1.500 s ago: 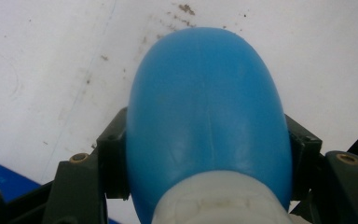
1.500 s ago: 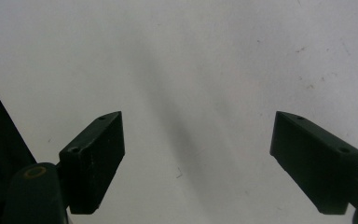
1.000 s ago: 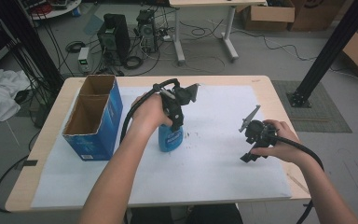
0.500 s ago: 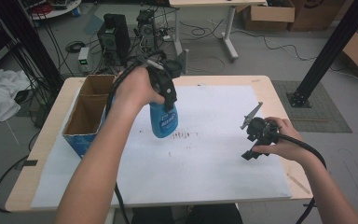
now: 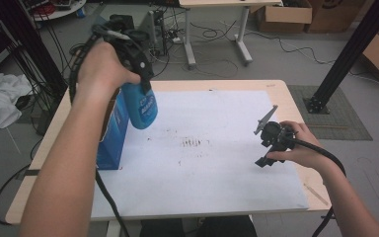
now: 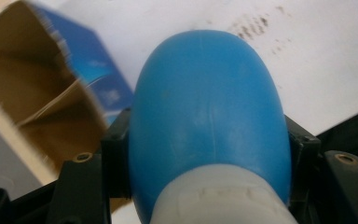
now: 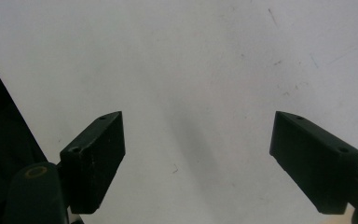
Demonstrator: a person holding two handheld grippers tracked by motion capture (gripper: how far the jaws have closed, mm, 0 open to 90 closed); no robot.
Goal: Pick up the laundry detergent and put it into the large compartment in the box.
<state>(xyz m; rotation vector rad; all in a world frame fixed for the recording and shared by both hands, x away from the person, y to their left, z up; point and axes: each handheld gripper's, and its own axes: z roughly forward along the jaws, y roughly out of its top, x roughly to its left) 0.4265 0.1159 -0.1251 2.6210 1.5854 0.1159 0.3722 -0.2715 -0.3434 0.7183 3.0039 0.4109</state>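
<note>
A blue plastic bottle (image 5: 144,107) with a white neck hangs in the air over the table's left part, right beside the open blue cardboard box (image 5: 112,140). My left gripper (image 5: 139,85) is shut on its upper part, and the bottle's base points down and to the right. In the left gripper view the bottle (image 6: 209,102) sits clamped between both jaws of the left gripper (image 6: 208,158), with the box's brown inside (image 6: 32,93) below at the left. My right gripper (image 5: 270,147) rests low over the white sheet (image 5: 217,168) at the right. In its own view the right gripper (image 7: 198,158) stands open with nothing between its jaws.
Dark smudges (image 5: 193,143) mark the middle of the sheet. The wooden table rim (image 5: 296,106) runs close past the right hand. A black slanted post (image 5: 348,57) stands at the right, and a desk's legs (image 5: 190,39), cables and cardboard boxes sit on the floor behind.
My left gripper has risen with the bottle off the table and swung left and away from me, to beside the box. The right gripper has kept still.
</note>
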